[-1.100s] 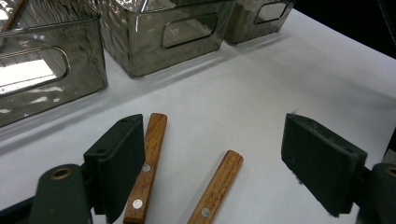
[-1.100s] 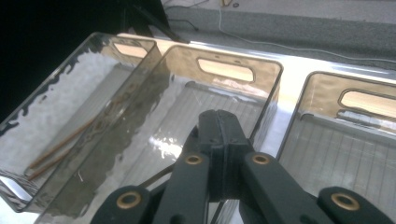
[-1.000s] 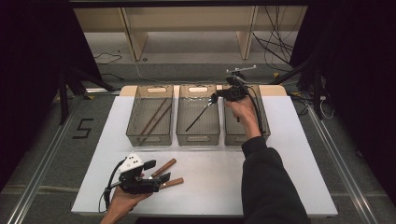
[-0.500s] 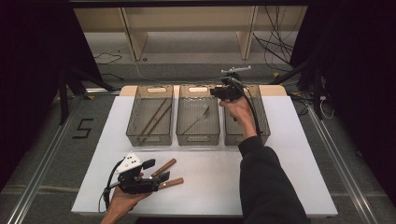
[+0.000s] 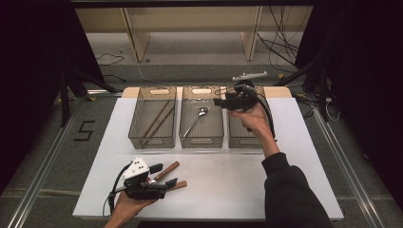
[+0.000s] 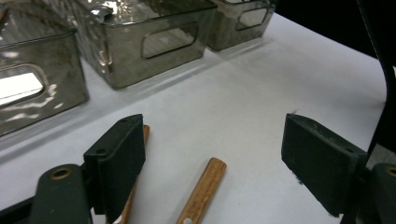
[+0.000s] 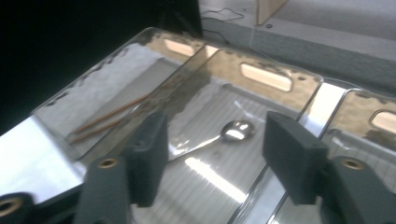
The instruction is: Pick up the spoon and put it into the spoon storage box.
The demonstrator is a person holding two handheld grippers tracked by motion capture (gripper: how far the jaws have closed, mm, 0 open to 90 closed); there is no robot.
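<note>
A metal spoon [image 5: 195, 121] [image 7: 224, 133] lies in the middle one of three clear grey bins [image 5: 201, 141]. My right gripper [image 5: 215, 102] [image 7: 217, 128] hovers over the back of that bin. Its jaws have just been opening and now stand open with nothing between them. Two brown chopsticks [image 5: 157, 118] [image 7: 112, 116] rest in the left bin [image 5: 153, 142]. At the front left my left gripper [image 5: 165, 175] [image 6: 215, 135] is open low over the white table [image 5: 237, 180]. A wooden handle [image 6: 203, 189] lies between its jaws, untouched. A second handle [image 6: 135, 186] is partly hidden behind the left jaw.
The right bin [image 5: 242, 142] sits under my right hand, so its contents are hidden. Metal rails run along both sides of the table, with a wooden shelf frame [image 5: 190, 28] and cables on the floor behind.
The spoon hung from the shut right gripper over the middle bin; now it lies in the bin. The right gripper has opened and drawn back toward the right. The left gripper has stayed put.
</note>
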